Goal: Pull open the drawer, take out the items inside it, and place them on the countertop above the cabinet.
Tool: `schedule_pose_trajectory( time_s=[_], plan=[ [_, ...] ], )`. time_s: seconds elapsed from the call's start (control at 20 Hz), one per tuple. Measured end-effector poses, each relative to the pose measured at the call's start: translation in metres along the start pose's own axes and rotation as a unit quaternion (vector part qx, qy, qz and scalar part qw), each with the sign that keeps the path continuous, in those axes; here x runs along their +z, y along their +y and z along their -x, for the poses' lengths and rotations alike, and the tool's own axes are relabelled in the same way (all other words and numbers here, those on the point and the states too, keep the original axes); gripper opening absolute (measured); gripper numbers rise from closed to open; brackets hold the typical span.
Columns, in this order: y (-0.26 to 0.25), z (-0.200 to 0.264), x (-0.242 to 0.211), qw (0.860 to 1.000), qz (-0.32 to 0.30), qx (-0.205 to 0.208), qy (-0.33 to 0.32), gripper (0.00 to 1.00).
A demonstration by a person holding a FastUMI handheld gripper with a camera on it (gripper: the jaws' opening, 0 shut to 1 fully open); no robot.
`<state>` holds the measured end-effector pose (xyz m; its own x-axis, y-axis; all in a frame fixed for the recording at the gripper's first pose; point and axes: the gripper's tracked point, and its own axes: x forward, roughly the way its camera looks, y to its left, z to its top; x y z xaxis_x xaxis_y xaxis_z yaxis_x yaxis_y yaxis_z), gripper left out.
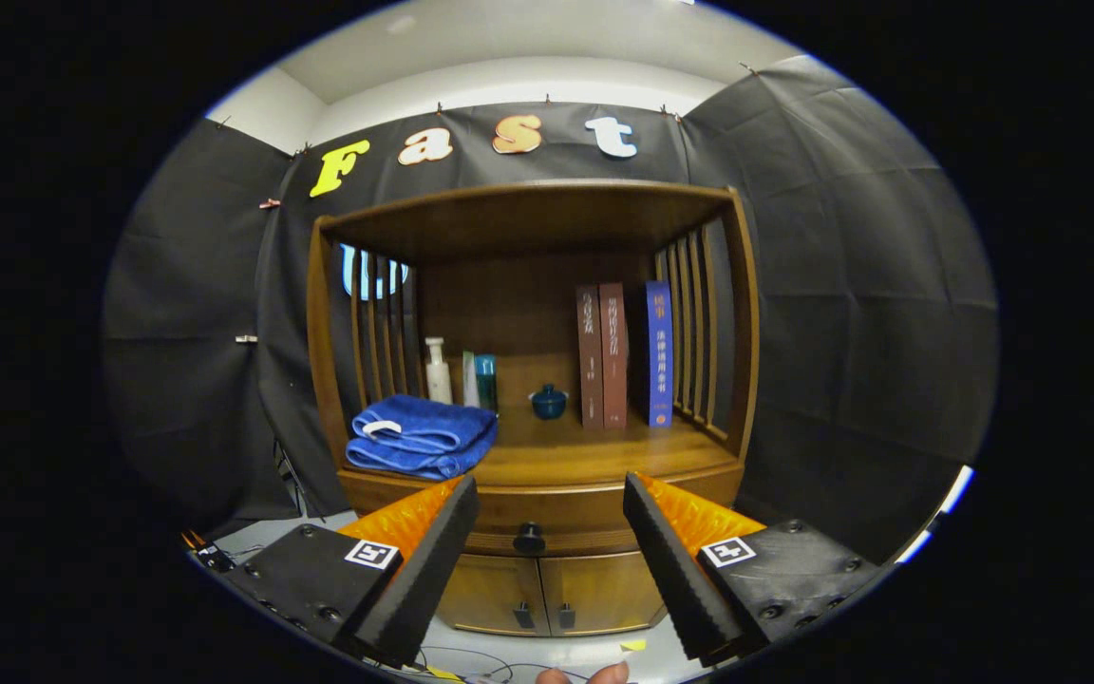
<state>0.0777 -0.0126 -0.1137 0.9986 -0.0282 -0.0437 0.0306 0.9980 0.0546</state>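
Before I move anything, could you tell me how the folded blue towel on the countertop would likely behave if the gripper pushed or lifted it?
The blue towel lies in soft, rounded folds, so it is probably floppy and would sag or unfold if lifted by one edge. It looks light; pushed along the wooden countertop, it would likely bunch up rather than roll. The gripper is open, its fingers either side of the drawer knob.

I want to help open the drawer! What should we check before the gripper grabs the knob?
1. Hand-held gripper open: ok, fingers spread wide.
2. Knob between the fingers: ok, it sits centred in the gap, still apart from both.
3. Drawer shut: ok, front flush with the cabinet.
4. Nothing in front of the knob: ok.
5. Room on the countertop: ok, bare wood between the towel and the books.
6. Items inside the drawer: cannot tell, it is closed.
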Motion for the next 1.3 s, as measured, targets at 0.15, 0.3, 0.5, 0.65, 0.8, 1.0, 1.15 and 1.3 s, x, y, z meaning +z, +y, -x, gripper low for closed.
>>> schedule_pose_trajectory(
  time_s=[0.15,0.3,0.5,0.65,0.8,1.0,1.15,1.3],
  plan=[
    [0.000,-0.032,-0.047,0.999,0.006,-0.002,0.034,1.00],
    [0.007,-0.063,-0.080,0.998,0.002,0.003,0.056,1.00],
    [0.013,-0.106,-0.116,0.997,0.001,0.003,0.074,1.00],
    [0.018,-0.129,-0.140,0.996,0.007,0.007,0.092,1.00],
    [0.017,-0.145,-0.155,0.995,0.003,0.005,0.100,0.86],
    [0.024,-0.153,-0.159,0.995,0.006,0.010,0.103,0.51],
    [0.024,-0.153,-0.162,0.995,0.008,0.007,0.099,0.44],
    [0.023,-0.153,-0.161,0.995,-0.003,0.009,0.102,0.26]
  ],
)
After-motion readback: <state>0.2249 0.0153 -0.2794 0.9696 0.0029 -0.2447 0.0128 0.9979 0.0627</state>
